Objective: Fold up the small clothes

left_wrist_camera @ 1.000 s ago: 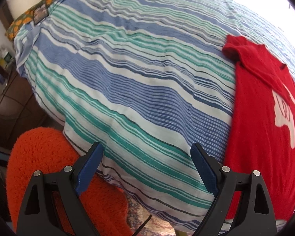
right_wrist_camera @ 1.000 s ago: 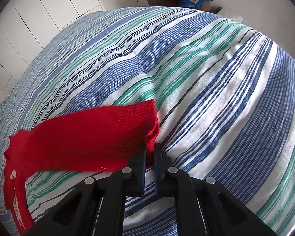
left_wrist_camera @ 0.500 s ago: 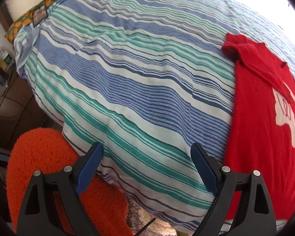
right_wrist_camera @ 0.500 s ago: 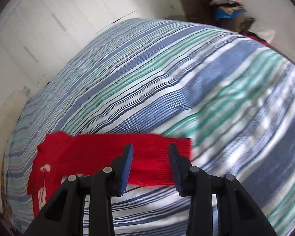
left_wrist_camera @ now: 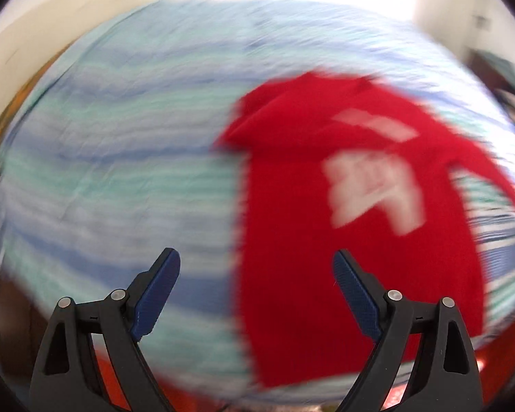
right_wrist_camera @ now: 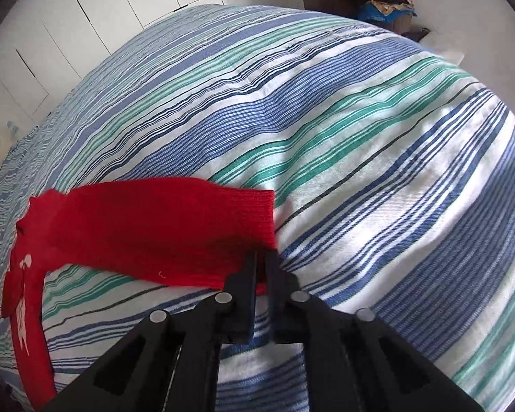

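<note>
Matt ribbed knit cloth on the red sweater [right_wrist_camera: 161,237], finely woven striped cotton-like cloth on the bed cover [right_wrist_camera: 326,130], matt black plastic with bright metal rivets on the right gripper [right_wrist_camera: 261,267], blue textured pads [left_wrist_camera: 156,288] opposite.

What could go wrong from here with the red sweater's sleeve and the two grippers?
1. The right gripper is closing on only the cuff corner of the red sweater; so thin a bite could slip when pulled.
2. The left gripper is open and empty in a heavily blurred view, so it may come down off its target on the sweater's body.
3. Dragging the sleeve could bunch the striped bedspread beneath it.
</note>
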